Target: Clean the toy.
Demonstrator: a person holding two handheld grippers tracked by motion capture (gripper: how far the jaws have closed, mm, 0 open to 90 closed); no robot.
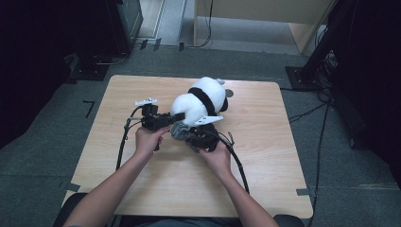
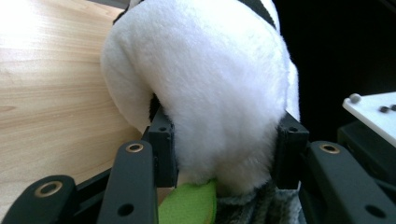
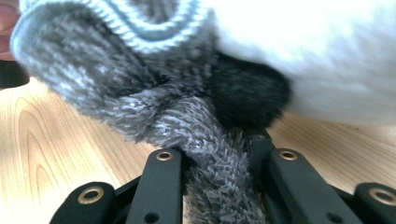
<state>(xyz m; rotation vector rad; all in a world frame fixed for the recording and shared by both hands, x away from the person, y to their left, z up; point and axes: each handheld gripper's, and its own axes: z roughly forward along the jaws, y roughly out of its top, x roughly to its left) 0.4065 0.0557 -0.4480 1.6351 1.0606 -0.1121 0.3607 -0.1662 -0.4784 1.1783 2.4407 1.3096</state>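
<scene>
While panda sits clamped between left fingers, right fingers pinch sock.

Both my forearms reach forward; my left gripper clamps partly closed, my right gripper pinched nearly shut.

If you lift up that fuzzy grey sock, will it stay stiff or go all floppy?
Probably floppy: the grey sock already bunches and twists where the right gripper pinches it. Its fluffy knit looks light and grippy, so it likely won't slip out.
</scene>
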